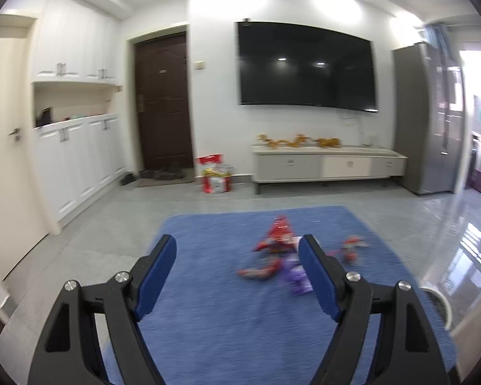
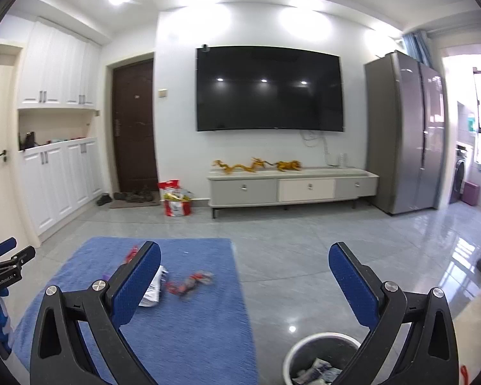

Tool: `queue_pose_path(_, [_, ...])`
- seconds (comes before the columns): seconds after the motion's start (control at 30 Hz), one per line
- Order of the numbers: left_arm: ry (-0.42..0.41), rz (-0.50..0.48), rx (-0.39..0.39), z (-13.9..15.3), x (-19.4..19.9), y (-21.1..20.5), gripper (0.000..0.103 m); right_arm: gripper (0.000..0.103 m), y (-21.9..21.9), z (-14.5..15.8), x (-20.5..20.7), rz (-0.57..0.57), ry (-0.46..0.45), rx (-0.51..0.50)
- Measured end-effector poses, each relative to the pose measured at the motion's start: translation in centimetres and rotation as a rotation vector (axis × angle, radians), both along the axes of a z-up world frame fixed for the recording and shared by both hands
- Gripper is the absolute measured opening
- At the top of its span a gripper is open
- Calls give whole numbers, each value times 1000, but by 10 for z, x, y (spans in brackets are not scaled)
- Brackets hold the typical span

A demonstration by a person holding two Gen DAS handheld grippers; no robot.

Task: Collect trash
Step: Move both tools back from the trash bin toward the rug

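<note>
Rug centre: a loose cluster of red and purple wrappers (image 1: 277, 256) is spread on the blue woven rug (image 1: 208, 320), with bare rug left open on its near and left sides.
Rug right edge: a white printed wrapper (image 2: 152, 287) and a small red wrapper (image 2: 189, 284) are seen close together, with clear rug around them.
Tiled floor: wide grey glossy tiles (image 2: 304, 250) are left open between the rug and the low grey-and-white TV cabinet (image 2: 291, 189).
Near right: a round grey waste bin with a white rim (image 2: 317, 346), partly filled with paper, is open from above.
Far wall: a red-and-white bag (image 2: 176, 203) is stood beside the dark brown door (image 2: 133, 128).
</note>
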State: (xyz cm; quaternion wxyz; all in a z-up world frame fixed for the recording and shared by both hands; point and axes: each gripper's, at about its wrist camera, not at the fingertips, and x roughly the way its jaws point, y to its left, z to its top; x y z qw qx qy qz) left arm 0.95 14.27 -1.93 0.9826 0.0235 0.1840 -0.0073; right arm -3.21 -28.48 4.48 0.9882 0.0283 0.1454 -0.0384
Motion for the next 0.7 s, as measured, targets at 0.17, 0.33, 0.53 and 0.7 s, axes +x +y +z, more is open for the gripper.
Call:
queue_pose_path(0.17, [39,110,-35,-14,5,49,78,103,22,-3,9,58,-28,-22])
queue_pose_path(0.33, [92,137,-88,-30,23,82,78,103,38,-12,34,89,63,-39])
queue_pose_path(0.53, [191,-29,-166,-57,48,69,77,103,45,-32,69,110,153,-28])
queue_pose_path(0.7, [278,-167,-180,-76,76,30,69,98,48,-62,103,139,244,-1])
